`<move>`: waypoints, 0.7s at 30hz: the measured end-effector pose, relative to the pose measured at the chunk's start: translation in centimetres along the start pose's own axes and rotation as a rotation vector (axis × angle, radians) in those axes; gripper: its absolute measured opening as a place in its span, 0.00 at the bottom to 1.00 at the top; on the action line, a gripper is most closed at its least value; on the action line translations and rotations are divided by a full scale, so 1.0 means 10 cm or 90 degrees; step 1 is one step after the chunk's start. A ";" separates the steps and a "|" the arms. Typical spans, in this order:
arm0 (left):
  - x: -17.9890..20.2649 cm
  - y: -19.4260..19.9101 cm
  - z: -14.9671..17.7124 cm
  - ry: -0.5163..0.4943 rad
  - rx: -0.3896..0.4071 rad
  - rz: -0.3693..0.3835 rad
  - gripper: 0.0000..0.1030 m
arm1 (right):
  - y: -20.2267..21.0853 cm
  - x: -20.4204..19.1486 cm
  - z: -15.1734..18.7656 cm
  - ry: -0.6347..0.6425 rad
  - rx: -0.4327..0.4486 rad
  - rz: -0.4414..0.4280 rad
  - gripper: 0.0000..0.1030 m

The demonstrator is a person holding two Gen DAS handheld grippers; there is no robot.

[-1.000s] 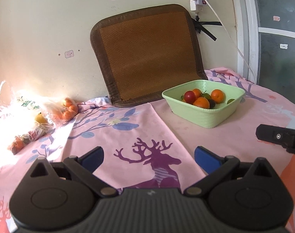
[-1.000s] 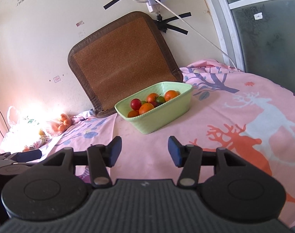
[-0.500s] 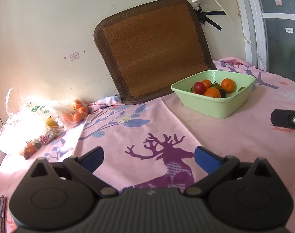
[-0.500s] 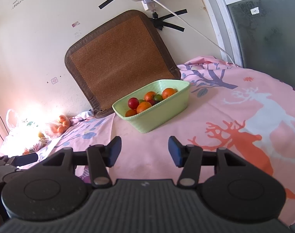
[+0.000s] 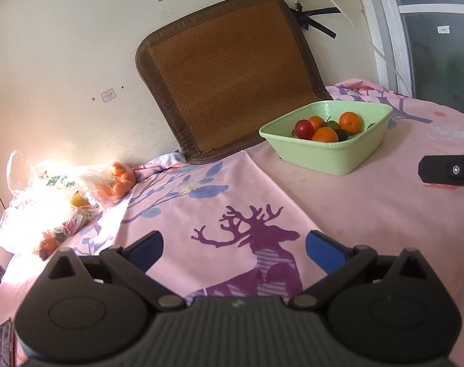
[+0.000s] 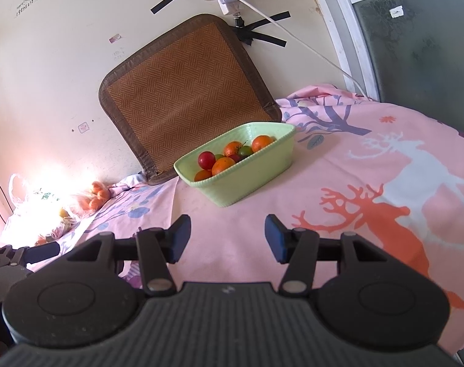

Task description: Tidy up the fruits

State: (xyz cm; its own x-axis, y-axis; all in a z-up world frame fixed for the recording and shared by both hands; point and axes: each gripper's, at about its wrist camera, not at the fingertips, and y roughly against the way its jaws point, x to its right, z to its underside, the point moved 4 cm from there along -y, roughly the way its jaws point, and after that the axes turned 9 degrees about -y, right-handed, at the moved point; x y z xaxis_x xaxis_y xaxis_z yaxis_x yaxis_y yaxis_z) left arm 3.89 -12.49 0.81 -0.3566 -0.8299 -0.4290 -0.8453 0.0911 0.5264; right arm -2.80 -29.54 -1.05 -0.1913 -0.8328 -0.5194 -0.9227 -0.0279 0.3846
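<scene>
Left wrist view: my left gripper (image 5: 233,252) gapes wide, empty, green basket (image 5: 329,156) at one o'clock. My right gripper (image 6: 227,238) hangs open, holding nothing.

Fruits (image 5: 325,128) in green basin (image 5: 329,155); bagged oranges (image 5: 116,180) apart

Cream wall (image 5: 79,46), glaring sunlit corner (image 5: 45,168)

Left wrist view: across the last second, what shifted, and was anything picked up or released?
The left gripper swung leftward: the green basket slid toward the right of its view and the fruit bags came further in. Nothing was grasped or released; both it and the right gripper stay open and empty. The fruit in the basket looks unchanged.
</scene>
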 end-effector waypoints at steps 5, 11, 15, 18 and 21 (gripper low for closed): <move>0.00 0.04 -0.02 0.007 0.014 0.019 1.00 | 0.00 0.00 0.00 0.002 0.000 0.002 0.55; 0.06 0.09 -0.13 0.028 0.032 0.057 1.00 | 0.08 0.03 -0.05 0.005 0.009 0.013 0.55; 0.12 0.16 -0.14 0.019 0.051 0.054 1.00 | 0.14 0.08 -0.08 -0.001 0.020 0.018 0.57; 0.13 0.19 -0.17 0.027 0.055 0.062 1.00 | 0.14 0.09 -0.08 -0.003 0.020 0.020 0.57; 0.11 0.22 -0.19 0.041 0.060 0.066 1.00 | 0.16 0.09 -0.08 -0.001 0.023 0.018 0.57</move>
State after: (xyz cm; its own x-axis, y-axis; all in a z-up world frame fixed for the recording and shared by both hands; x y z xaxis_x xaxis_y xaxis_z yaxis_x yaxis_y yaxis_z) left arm 2.44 -14.24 2.89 -0.4197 -0.8470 -0.3263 -0.8402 0.2265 0.4927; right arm -4.17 -30.79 -0.29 -0.2183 -0.8322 -0.5097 -0.9284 0.0162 0.3711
